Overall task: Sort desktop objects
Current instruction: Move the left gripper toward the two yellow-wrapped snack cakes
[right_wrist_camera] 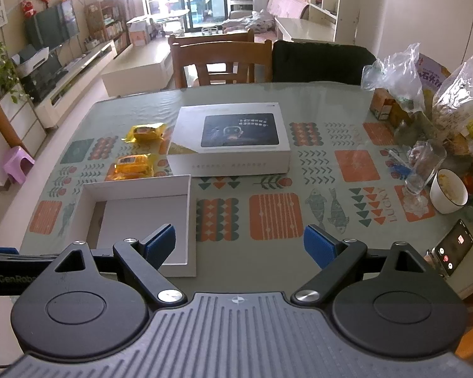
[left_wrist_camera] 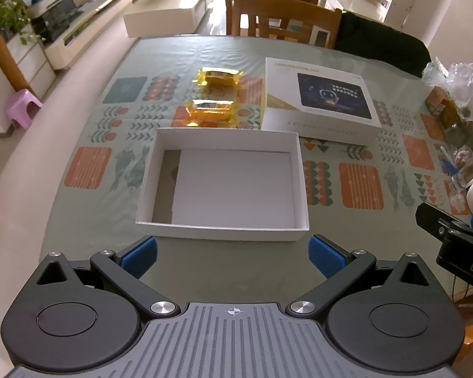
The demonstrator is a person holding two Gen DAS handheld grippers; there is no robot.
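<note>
White box [left_wrist_camera: 224, 186]; 2 yellow packets [left_wrist_camera: 212, 112]; green-orange patterned tablecloth [right_wrist_camera: 274, 217].

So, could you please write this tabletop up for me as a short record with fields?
surface: table under a patterned cloth
open box: white, empty, nearest the grippers
closed box: white, tablet picture on its lid, beyond and right of the open box
packets: two yellow packets behind the open box
left gripper: open, holding nothing
right gripper: open, holding nothing
right edge: bowl, glass, phone
</note>
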